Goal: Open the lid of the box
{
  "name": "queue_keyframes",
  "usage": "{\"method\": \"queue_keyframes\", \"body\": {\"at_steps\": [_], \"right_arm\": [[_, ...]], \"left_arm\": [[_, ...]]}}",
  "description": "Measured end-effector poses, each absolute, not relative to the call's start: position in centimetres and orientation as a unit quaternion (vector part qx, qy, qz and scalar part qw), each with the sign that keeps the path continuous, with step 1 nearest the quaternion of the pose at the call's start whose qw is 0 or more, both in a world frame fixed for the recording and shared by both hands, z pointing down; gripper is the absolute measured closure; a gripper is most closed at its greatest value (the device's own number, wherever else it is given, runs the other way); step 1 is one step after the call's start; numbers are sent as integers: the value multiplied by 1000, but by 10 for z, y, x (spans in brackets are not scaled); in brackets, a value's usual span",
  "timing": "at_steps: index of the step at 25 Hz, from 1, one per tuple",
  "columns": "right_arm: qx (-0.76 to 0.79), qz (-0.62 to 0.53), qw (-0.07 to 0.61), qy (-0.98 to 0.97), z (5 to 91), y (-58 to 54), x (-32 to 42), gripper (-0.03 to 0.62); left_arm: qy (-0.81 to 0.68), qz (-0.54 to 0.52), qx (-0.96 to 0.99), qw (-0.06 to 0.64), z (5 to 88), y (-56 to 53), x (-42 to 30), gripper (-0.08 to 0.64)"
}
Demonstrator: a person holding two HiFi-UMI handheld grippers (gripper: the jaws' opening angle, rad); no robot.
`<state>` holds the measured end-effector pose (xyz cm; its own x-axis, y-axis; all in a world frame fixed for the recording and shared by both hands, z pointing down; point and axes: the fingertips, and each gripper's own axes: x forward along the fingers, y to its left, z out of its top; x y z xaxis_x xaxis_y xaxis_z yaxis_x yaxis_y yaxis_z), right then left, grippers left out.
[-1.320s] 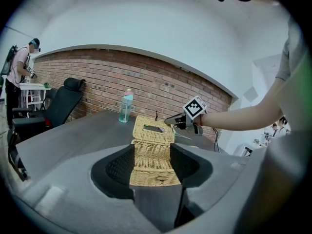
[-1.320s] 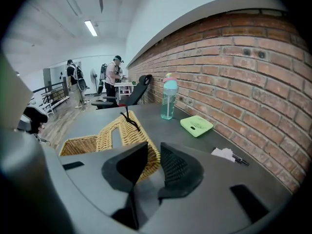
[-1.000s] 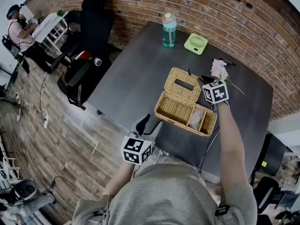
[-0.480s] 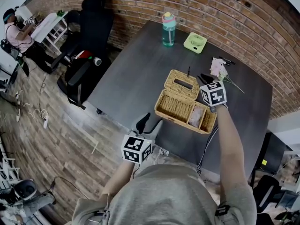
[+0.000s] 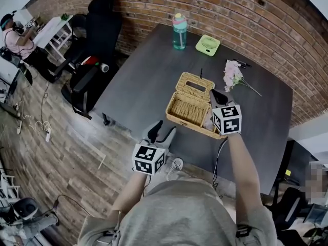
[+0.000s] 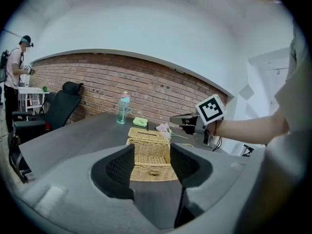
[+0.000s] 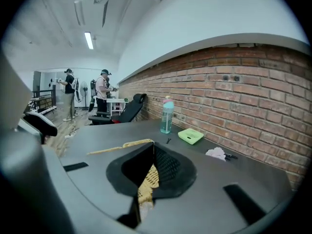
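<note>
The wicker box (image 5: 187,109) sits mid-table with its slotted lid (image 5: 195,84) swung open and leaning back behind it. My right gripper (image 5: 217,97) hovers over the box's right end. Its jaws have just been closing and now meet with nothing between them; in the right gripper view only wicker (image 7: 146,178) shows below the shut jaws. A pale packet (image 5: 208,120) lies in the box's right compartment, partly hidden. My left gripper (image 5: 162,132) hangs open at the table's near edge, apart from the box (image 6: 148,156), which lies ahead of its jaws.
A teal water bottle (image 5: 179,31), a green fan (image 5: 207,45) and pink flowers (image 5: 231,75) stand at the table's (image 5: 138,81) far side. A black office chair (image 5: 104,23) is off the left corner. A cable (image 5: 218,157) drops over the near edge.
The right gripper has drawn back from beside the lid toward me and risen, and its jaws have shut. The lid stays open. The left gripper has kept still.
</note>
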<state>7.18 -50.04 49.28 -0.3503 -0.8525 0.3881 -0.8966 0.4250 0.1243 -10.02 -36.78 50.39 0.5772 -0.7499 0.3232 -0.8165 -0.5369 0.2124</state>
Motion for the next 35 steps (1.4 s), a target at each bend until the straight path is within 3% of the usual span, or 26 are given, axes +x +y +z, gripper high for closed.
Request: {"method": "queue_keyframes", "body": {"at_steps": [12, 35], "right_arm": [[532, 74, 114, -836, 465, -389, 50, 589], [523, 65, 77, -846, 472, -187, 39, 589]], "left_arm": [[-455, 99, 872, 152, 495, -311, -90, 336], [-461, 88, 873, 131, 493, -172, -71, 357]]}}
